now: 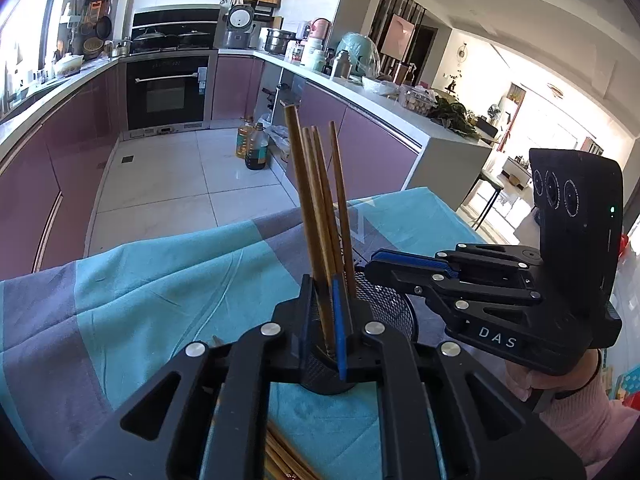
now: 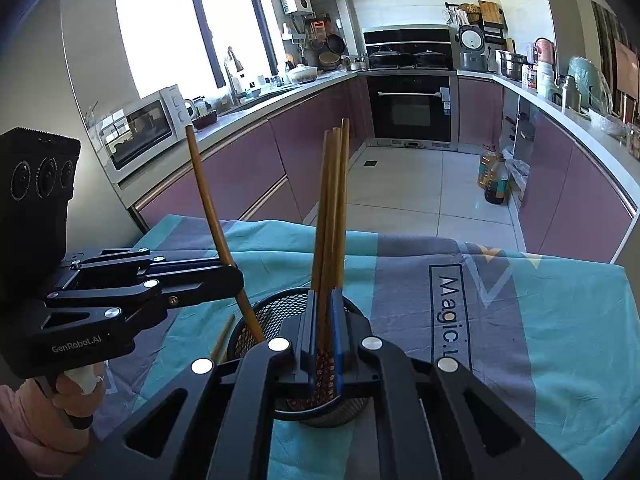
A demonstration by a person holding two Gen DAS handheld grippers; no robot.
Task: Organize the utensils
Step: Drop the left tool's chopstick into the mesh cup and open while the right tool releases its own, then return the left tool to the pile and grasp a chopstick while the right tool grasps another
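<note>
Left gripper [image 1: 326,320]: I read its jaws as closed on a single wooden chopstick [image 1: 306,200]. In the right wrist view this gripper [image 2: 236,280] enters from the left with that chopstick [image 2: 208,208] pinched at the tips; the stick tilts, top end to the left, lower end inside the holder.

Right gripper [image 2: 323,332]: I read its jaws as closed on a bundle of three chopsticks [image 2: 332,208], which stands nearly upright. The patterned lower ends show between the blue pads [image 2: 337,340]. In the left wrist view this gripper [image 1: 374,266] comes in from the right, beside the bundle [image 1: 340,200].

Mesh holder [image 2: 260,320]: round black wire cup, upright on the cloth. The lower ends of all four held chopsticks sit within its rim. In the left wrist view the cup [image 1: 394,304] is partly hidden behind the fingers.

Loose chopsticks: one lies on the cloth just left of the holder [image 2: 222,338]. More lie below the left gripper at the bottom edge [image 1: 284,460].

Tablecloth [image 2: 520,320]: teal and grey blocks with printed lettering; it covers the work table.

Operator's hands: left hand [image 2: 74,396] on the left gripper's handle; right hand [image 1: 532,384], pink sleeve, on the right handle.

Background: kitchen with purple cabinets, built-in oven [image 2: 412,108], microwave [image 2: 140,128].
</note>
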